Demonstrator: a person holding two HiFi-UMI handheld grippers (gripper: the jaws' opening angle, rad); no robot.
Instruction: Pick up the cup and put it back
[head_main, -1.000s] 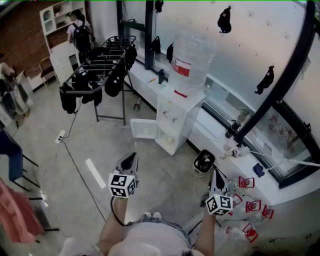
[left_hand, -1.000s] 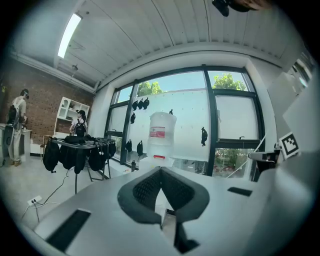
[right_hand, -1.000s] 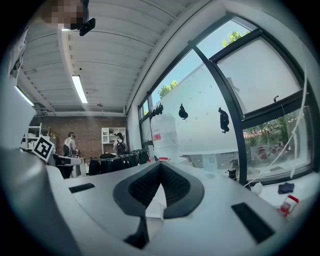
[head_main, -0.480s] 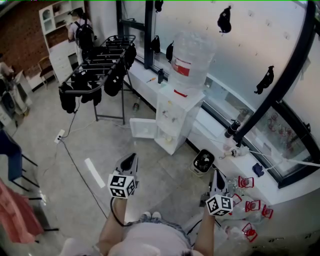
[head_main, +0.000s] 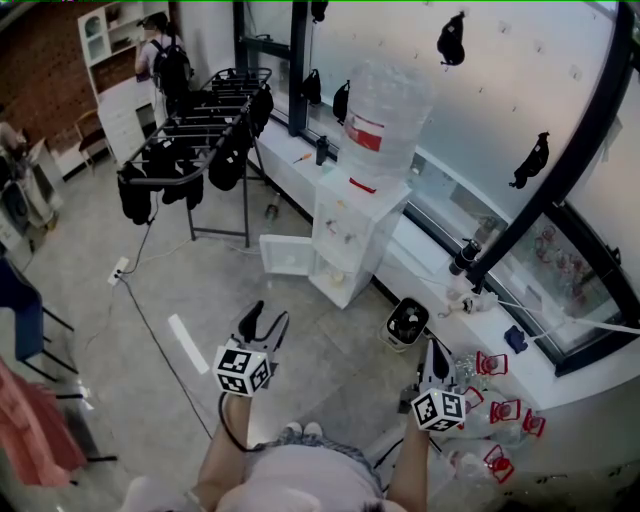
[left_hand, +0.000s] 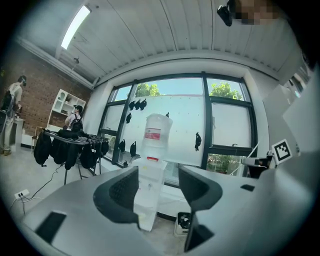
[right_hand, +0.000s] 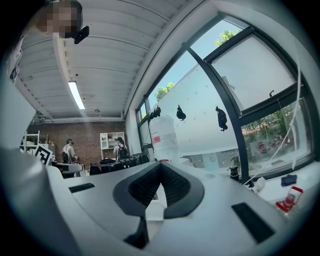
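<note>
I see no cup that I can tell apart in any view. A white water dispenser with a big clear bottle stands ahead by the window, and its lower door hangs open. My left gripper points level at it from a distance. Its jaws have just been opening and stand open with nothing between them, and the dispenser shows through the gap. My right gripper is shut and empty; its pads meet in front of the dispenser's bottle.
A drying rack hung with dark clothes stands at the back left. A small black-and-white appliance sits on the floor by the window ledge. Several red-labelled bottles lie at the right. A power strip trails a cable.
The left gripper's jaws were shut in both earlier frames and are apart now. Both hands and everything else stayed put.
</note>
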